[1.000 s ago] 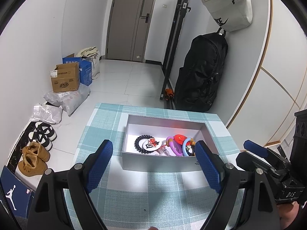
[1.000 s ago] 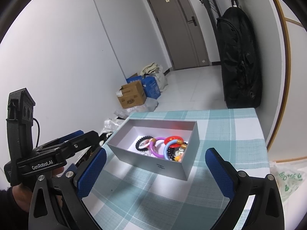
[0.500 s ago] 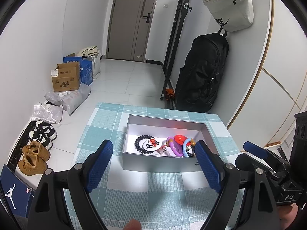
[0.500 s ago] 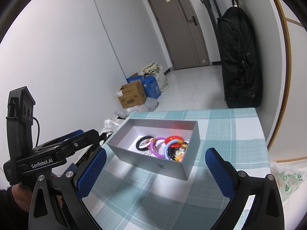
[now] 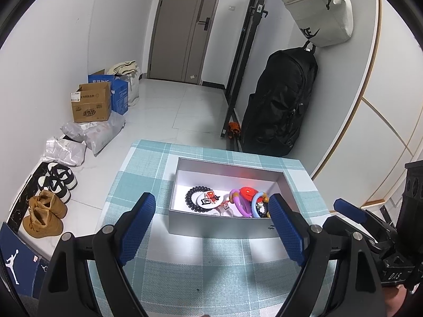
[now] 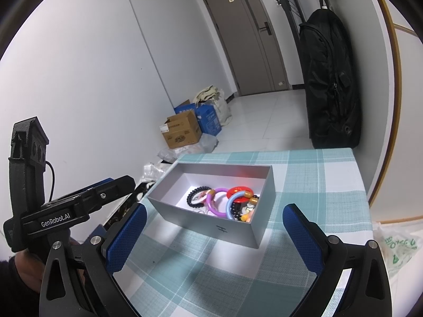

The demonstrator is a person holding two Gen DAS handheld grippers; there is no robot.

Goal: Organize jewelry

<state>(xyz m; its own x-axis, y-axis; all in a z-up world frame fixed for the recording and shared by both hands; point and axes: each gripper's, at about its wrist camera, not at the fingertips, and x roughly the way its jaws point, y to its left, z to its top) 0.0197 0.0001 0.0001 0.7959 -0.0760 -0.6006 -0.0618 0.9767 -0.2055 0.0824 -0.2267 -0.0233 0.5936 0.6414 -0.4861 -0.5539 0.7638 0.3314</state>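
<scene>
Grey card box point(image 5: 224, 223) on a teal-and-white checked cloth point(image 5: 211, 264), open at the top, long side toward the left wrist view. Inside: black bead bracelet point(image 5: 194, 198) at the left end, round white badge point(image 5: 207, 198) overlapping it, purple ring point(image 5: 239, 203) and red disc point(image 5: 247, 192) toward the right, blue ring point(image 5: 256, 206) beside those. More beads and small bits in the right corner, too tangled to sort out. All jewelry in the box, none on the cloth.

Left gripper point(image 5: 211, 231): blue pads wide apart, nothing between them, just short of the box's near wall, above the cloth. Same gripper at the lower left of the right wrist view point(image 6: 105, 192), hand point(image 6: 29, 266) partly in sight beneath it.

Right gripper point(image 6: 214, 233): pads spread wide too, empty, pointing at the box's near corner, not touching. Also at the right edge of the left view point(image 5: 351, 211).

Beyond the table: white tiled floor, grey door point(image 5: 185, 26), black backpack point(image 5: 280, 100) against the wall, beige bag point(image 5: 320, 10) hung above it. Cardboard box point(image 5: 91, 103) and blue carton point(image 5: 116, 93) by the left wall, plastic parcels and shoes point(image 5: 45, 214) nearer.
</scene>
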